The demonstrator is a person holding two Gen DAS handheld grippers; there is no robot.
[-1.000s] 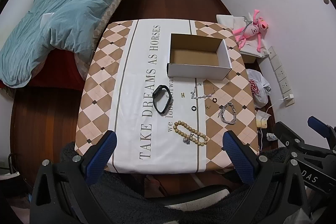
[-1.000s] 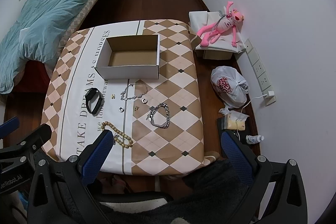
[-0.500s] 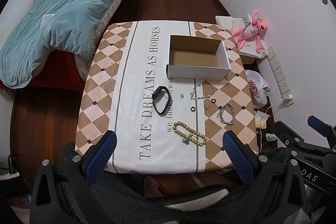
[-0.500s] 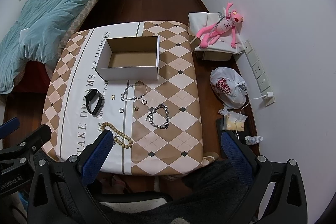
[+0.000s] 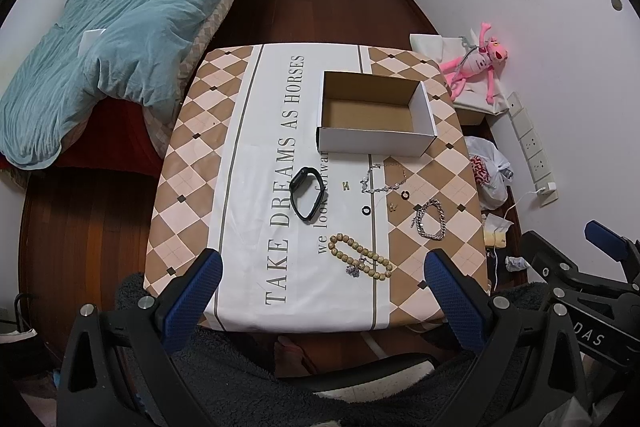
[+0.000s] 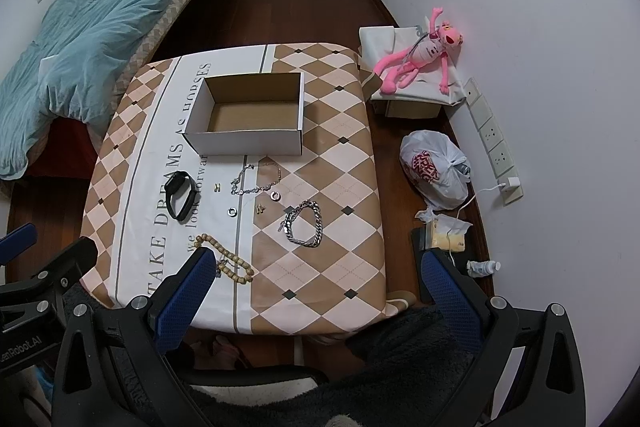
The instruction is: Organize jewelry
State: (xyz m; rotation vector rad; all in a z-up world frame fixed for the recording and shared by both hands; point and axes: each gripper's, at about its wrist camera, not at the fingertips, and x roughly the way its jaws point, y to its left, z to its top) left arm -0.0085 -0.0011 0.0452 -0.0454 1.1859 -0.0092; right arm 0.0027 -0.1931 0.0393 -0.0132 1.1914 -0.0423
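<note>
Left tongs (image 5: 320,277): hovering high over the near edge of the surface, blue-padded fingers (image 5: 192,297) standing wide apart, holding nothing.
Right tongs (image 6: 316,281): hanging beside the left pair at the same height, fingers (image 6: 450,297) spread wide, gripping nothing.
Surface (image 5: 248,147): wearing a checked cloth with a white printed band running down it.
Box (image 5: 374,115): sitting open and empty at the far side of the surface, brown inside, white outside.
Black band (image 5: 306,193): lying on the white band, just nearer than the box.
Thin chain (image 5: 382,179): lying loosely just in front of the box.
Bead bracelet (image 5: 360,257): lying closest to the near edge, with a small silver charm touching it.
Silver link bracelet (image 5: 430,219): resting on the checked part, to the right of the other pieces.
Small rings (image 5: 366,210): lying apart from each other between the chain and the beads.
Pink plush toy (image 6: 424,53): lying on a covered box against the wall.
Blue duvet (image 5: 112,39): lying heaped on the bed to the left.
</note>
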